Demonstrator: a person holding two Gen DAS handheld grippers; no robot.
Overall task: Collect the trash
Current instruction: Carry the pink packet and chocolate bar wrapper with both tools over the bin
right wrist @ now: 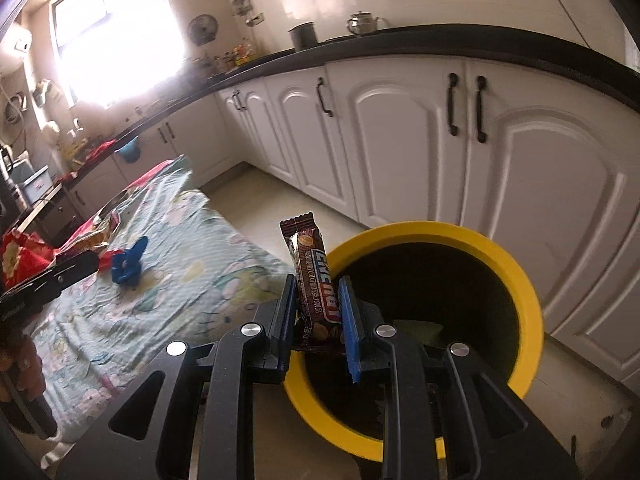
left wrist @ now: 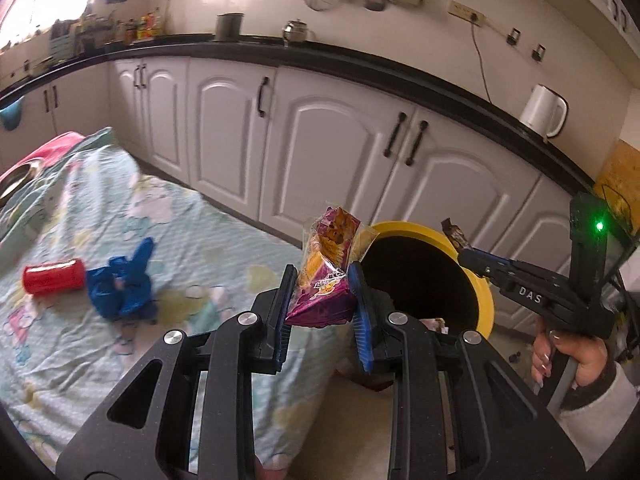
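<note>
Nearest, a purple crinkly plastic snack pack is pinched low down by the left gripper, jaws nearly closed on it; long axis roughly upright, top leaning slightly right. Likewise a brown foil-wrapped choc bar is clamped at its lower half by the right gripper, jaws narrow; bar stands upright, crimped end up. Both are judged light, thin, crushable & slippery, so a mid-body pinch is prob. safest. Just beyond, the round yellow-rimmed black bin is seen open. Further off on the pale floral cloth, a red cylindrical can lies on its side beside a crumpled blue plastic bag.
</note>
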